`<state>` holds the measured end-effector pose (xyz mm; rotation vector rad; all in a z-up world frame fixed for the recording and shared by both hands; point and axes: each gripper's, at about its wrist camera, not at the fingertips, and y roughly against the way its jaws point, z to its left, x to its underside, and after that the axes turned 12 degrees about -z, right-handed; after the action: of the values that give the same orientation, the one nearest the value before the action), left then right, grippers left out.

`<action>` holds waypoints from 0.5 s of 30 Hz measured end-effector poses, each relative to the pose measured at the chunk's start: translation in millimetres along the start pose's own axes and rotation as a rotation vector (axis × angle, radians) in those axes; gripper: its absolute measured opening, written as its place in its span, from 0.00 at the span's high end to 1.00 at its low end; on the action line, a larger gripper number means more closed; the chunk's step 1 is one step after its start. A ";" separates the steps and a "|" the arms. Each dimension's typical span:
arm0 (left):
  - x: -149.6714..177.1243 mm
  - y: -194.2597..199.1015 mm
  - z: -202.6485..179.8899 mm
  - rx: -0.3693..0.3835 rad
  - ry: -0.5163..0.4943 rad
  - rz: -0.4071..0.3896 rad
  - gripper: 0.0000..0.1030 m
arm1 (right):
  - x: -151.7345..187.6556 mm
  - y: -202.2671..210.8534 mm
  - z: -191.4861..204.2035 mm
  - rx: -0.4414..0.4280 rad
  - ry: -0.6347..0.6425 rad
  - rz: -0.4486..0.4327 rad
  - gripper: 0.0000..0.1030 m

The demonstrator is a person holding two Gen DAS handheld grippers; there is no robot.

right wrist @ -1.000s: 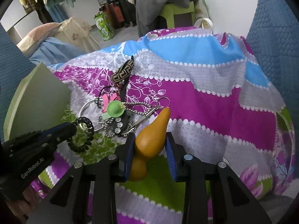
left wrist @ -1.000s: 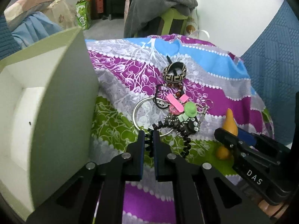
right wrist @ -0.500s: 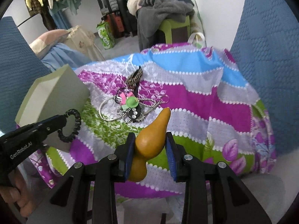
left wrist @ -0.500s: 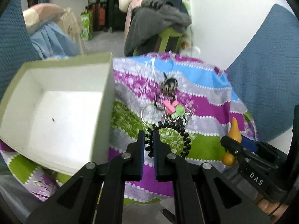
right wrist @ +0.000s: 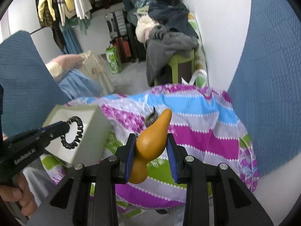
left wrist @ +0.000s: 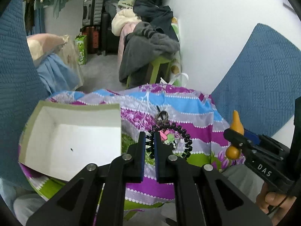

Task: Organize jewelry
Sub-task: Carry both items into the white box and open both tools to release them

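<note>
The left gripper [left wrist: 149,141] was pinched tight on a black coil tie [left wrist: 169,140]. The tie hung off the tips like a ring, up in the air. In the right wrist view the left gripper [right wrist: 64,127] came in from 9 o'clock, and the tie [right wrist: 73,132] hung in front of the box [right wrist: 94,133].

In the left wrist view the box [left wrist: 75,137] sat at 9 o'clock of the gripper tips. It was open at the top, white inside and green outside. It lay on the cloth [left wrist: 197,131], which had pink, blue, gray and green stripes.

Through the ring of the tie, a small pile of jewelry [left wrist: 167,135] lay on the cloth, with pink and green bits in it. A striped hair clip [left wrist: 162,117] lay just past it, at 12 o'clock.

The right gripper [right wrist: 151,146] squeezed a yellow gourd [right wrist: 152,145] between its blue pads [right wrist: 172,156]. The thin end of the gourd pointed up to 1 o'clock. In the left wrist view the right gripper [left wrist: 235,137] and the gourd [left wrist: 237,126] were at 3 o'clock, up off the cloth.
</note>
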<state>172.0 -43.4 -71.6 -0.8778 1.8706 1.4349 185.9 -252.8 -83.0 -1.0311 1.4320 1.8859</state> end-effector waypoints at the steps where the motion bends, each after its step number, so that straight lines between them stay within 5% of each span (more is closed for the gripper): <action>1: -6.2 4.7 2.2 0.002 -0.004 -0.010 0.92 | -5.2 3.1 4.0 -0.005 0.006 -0.013 0.71; 15: -68.2 58.1 61.4 -0.034 -0.035 -0.133 0.92 | -66.0 10.6 88.5 -0.100 0.067 -0.134 0.71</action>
<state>170.1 36.7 1.8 -0.9688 1.7330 1.3950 192.3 -169.4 -10.1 -1.2177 1.2825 1.8572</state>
